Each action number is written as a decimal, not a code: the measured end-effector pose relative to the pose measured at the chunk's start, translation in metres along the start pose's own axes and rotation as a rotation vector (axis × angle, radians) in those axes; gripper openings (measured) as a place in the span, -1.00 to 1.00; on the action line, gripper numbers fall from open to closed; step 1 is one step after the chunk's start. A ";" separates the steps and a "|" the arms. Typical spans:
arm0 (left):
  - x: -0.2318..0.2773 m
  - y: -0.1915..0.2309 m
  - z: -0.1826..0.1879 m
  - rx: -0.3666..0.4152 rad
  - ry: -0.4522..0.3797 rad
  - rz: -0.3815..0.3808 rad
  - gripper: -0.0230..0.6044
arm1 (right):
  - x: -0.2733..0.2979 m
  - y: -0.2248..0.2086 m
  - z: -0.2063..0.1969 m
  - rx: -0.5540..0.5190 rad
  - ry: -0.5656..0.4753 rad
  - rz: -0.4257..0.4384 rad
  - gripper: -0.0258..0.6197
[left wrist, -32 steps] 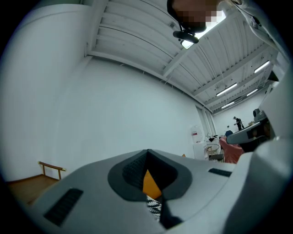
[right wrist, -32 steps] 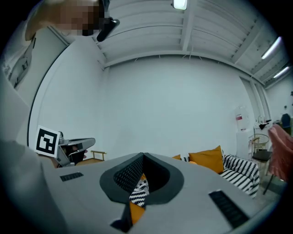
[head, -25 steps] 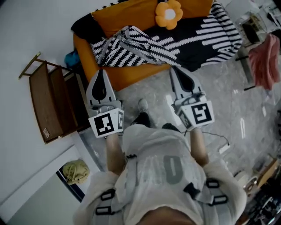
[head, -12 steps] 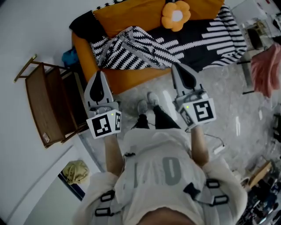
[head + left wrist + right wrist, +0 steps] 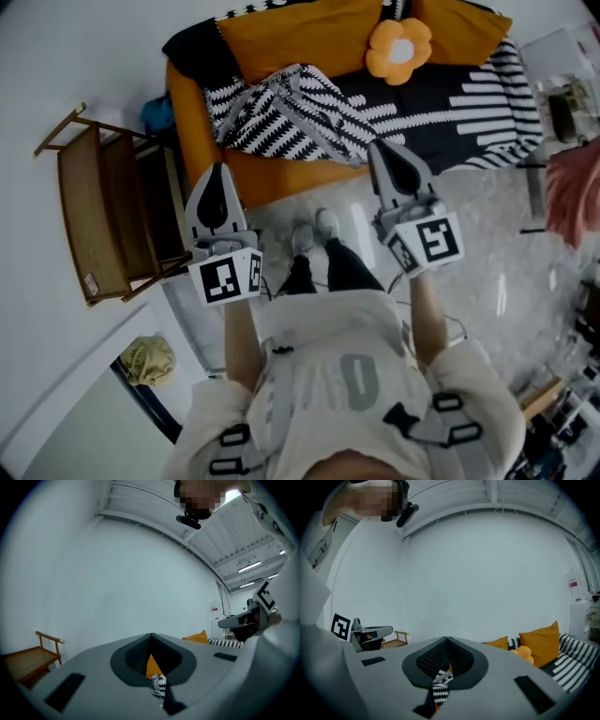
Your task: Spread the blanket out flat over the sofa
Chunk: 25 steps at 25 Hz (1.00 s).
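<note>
while the black-and-white blanket [image 5: 300, 117] lies bunched in folds on the left part of the orange sofa [image 5: 281, 178], its other end runs flatter across the seat to the right. a flower cushion [image 5: 398, 52] leans at the backrest. the left claw [image 5: 217, 171] and right claw [image 5: 384, 150] hang before the sofa's front edge, each with its jaws pressed together on nothing. a wooden rack [image 5: 89, 216] stands near the sofa's left end.

White wall [image 5: 66, 56], wooden rack [image 5: 86, 220] (by the wall), glossy marbled floor [image 5: 502, 258]
</note>
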<state>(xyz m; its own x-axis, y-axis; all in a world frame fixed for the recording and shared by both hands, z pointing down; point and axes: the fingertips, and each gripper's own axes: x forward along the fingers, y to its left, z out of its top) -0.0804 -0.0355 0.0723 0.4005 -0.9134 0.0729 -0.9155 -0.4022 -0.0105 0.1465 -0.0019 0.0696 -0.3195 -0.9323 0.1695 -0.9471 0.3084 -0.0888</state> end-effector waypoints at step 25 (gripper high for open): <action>0.109 0.081 -0.315 -0.154 0.114 0.193 -0.96 | 0.251 -0.038 -0.278 -0.059 0.164 0.193 -0.90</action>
<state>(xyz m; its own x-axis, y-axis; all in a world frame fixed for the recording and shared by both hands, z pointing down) -0.1234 -0.1477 0.3934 0.2189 -0.9558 0.1963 -0.9731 -0.1990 0.1163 0.0944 -0.1948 0.3887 -0.4911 -0.8133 0.3120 -0.8665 0.4929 -0.0789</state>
